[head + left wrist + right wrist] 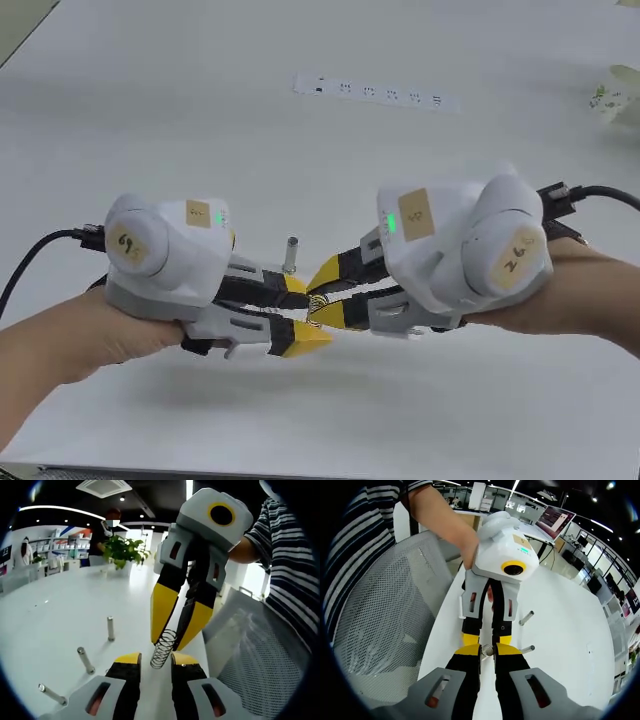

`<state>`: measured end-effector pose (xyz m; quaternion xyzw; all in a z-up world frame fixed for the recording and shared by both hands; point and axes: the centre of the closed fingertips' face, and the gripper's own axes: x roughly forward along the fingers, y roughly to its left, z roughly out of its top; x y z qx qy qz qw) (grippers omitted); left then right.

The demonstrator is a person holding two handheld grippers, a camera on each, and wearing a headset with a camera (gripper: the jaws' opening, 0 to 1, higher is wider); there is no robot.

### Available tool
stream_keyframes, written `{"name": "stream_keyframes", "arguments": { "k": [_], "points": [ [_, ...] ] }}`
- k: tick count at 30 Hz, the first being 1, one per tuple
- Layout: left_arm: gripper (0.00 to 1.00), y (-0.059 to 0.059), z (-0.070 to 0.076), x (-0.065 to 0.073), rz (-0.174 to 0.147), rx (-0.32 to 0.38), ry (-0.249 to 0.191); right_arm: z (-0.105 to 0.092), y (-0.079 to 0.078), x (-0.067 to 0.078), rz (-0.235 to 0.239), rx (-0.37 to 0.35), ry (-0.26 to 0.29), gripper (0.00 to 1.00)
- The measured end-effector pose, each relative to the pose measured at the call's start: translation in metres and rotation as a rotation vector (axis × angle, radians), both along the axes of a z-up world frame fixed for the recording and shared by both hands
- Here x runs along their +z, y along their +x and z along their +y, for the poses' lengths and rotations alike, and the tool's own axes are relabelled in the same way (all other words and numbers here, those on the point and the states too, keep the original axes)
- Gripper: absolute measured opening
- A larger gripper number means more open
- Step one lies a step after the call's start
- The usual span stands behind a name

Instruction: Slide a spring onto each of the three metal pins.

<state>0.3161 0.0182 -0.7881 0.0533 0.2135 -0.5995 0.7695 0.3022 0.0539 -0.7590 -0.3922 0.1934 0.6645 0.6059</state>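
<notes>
White workbench (300, 150), near edge: right gripper (487, 651) clamps the spring (161, 652), left gripper (304, 312) brackets its other end, grip unclear, three pins (85, 660) bare, so next likely means lining it over one.

The spring (164, 649) is glinting like thin bare metal wire, and the pins (110, 628) are shining a duller, brushed metal. The table (300, 150) is showing a smooth white top with a soft sheen. The left gripper (156, 659) and the right gripper (487, 651) are both wearing matt white and grey plastic shells, with smooth yellow and black plastic on the jaws. The chair back (385, 630) is looking like coarse grey mesh, and the sleeve (280, 545) like soft striped cloth.
</notes>
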Motion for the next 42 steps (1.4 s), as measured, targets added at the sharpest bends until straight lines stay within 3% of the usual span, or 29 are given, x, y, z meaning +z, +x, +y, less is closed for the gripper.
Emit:
{"name": "stream_keyframes", "arguments": {
  "k": [14, 17, 42],
  "points": [
    [0.29, 0.000, 0.013, -0.006, 0.004, 0.039, 0.021, 0.001, 0.003, 0.000, 0.003, -0.028, 0.015, 0.07],
    [0.32, 0.001, 0.018, -0.007, 0.018, 0.058, 0.027, 0.001, 0.004, 0.000, 0.004, -0.034, 0.018, 0.07],
    [0.51, 0.007, 0.045, -0.007, 0.008, 0.163, 0.027, -0.001, 0.009, 0.002, -0.012, -0.053, 0.019, 0.07]
  ]
}}
